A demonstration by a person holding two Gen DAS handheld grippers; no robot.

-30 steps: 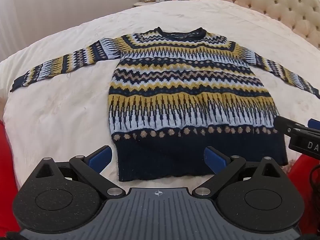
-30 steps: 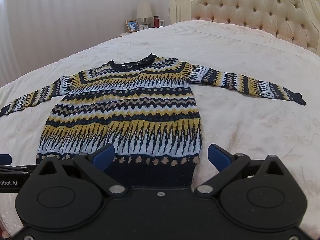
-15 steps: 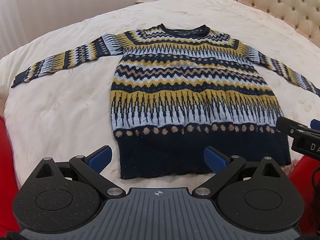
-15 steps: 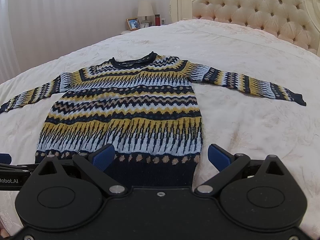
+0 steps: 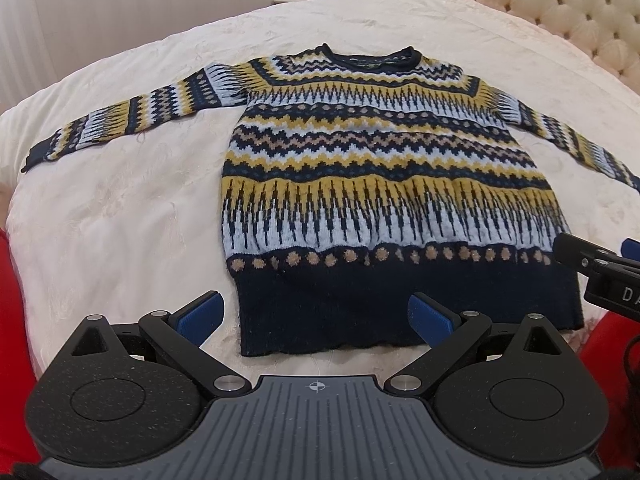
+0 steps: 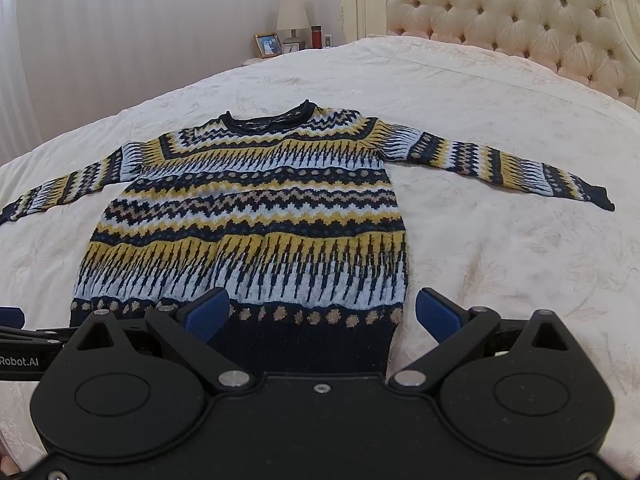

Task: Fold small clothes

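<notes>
A patterned navy, yellow and pale blue sweater lies flat on the bed, face up, both sleeves spread out to the sides; it also shows in the right wrist view. My left gripper is open and empty, hovering over the left part of the navy hem. My right gripper is open and empty, over the hem's right part near its right corner. The right gripper's tip shows at the right edge of the left wrist view.
The cream bedspread lies under the sweater. A tufted headboard stands at the right. A nightstand with a lamp and a photo frame is at the far side. Red fabric borders the near edge.
Both grippers have risen or pulled back slightly, so the sweater sits a little lower in both views. The sweater has not moved and both grippers stay open.
</notes>
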